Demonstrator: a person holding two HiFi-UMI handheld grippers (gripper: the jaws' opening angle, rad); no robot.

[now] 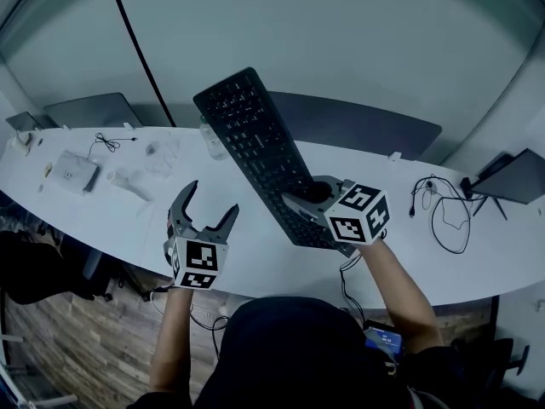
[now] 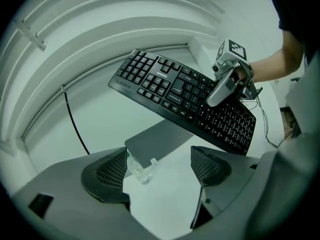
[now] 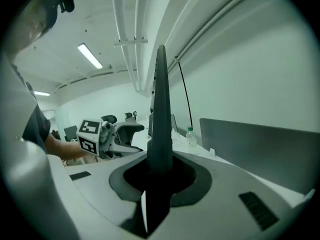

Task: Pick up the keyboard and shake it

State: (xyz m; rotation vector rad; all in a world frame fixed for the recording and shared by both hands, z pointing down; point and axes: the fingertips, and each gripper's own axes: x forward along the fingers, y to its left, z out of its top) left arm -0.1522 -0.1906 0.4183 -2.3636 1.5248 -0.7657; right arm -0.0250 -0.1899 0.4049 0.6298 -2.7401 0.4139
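Black keyboard [image 1: 255, 147] held in the air above the white desk [image 1: 111, 216], touching it nowhere that shows; its near short end sits between the jaws of the right gripper [image 1: 313, 196], which are pressed together onto it and pinch it edge-on, while the far end slants up and away toward the wall. The left gripper [image 1: 211, 201] hangs just beside the keyboard, over the desk's near edge, jaws spread with nothing between them; through the gap only the desk top and a small clear water bottle [image 1: 211, 140] show. Behind the keyboard stands a dark partition panel [image 1: 366, 124]; a loop of black cable [image 1: 444, 216] lies to the right, a white box [image 1: 77, 173] well apart to the left. Judged state: the pick-up is done, one-handed; the shake is what is left, and a single moment cannot show whether it is under way; the long overhang beyond a single end grip suggests the keyboard may swing or slip once shaken
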